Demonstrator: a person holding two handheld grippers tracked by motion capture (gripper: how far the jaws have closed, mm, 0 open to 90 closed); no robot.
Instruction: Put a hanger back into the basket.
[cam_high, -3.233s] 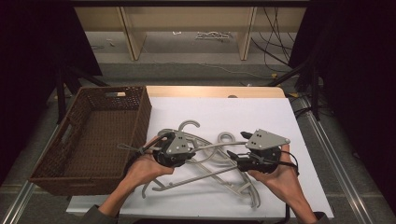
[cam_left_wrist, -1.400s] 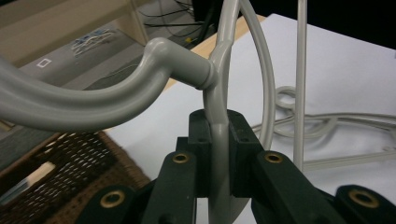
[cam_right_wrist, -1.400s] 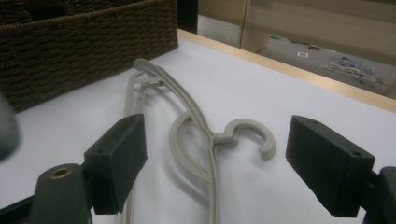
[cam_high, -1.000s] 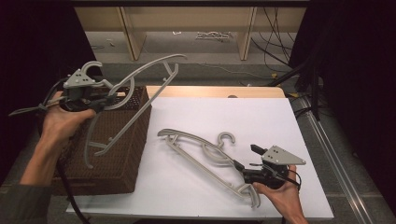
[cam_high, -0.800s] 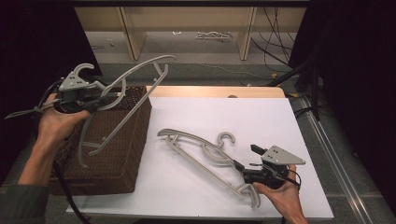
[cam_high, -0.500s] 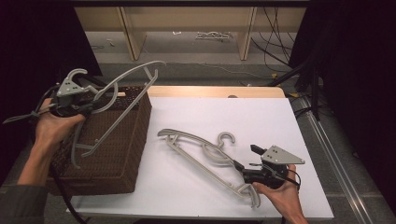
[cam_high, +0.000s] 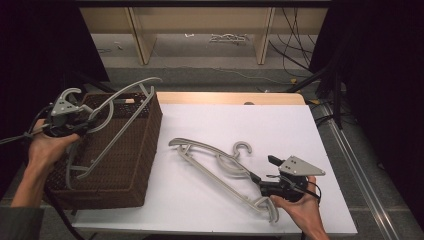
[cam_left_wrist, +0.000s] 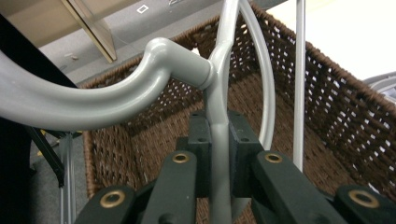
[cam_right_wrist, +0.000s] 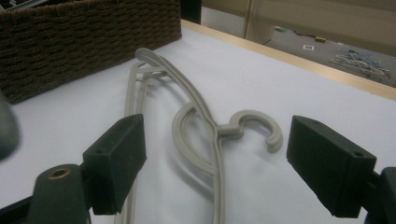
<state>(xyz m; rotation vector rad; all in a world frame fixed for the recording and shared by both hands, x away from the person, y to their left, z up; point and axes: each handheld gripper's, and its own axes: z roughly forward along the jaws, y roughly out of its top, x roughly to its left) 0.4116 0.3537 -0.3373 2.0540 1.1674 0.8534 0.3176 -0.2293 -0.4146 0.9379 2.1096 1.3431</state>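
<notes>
High view: our left tongs (cam_high: 85, 124) clench a grey hanger (cam_high: 117, 102) at left over the basket (cam_high: 131, 165); right tongs (cam_high: 262, 175) released.

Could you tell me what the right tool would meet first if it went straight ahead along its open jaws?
Most likely the beige hanger lying on the white table: its neck and hook sit straight ahead of the right tool, though depth is hard to judge.
</notes>
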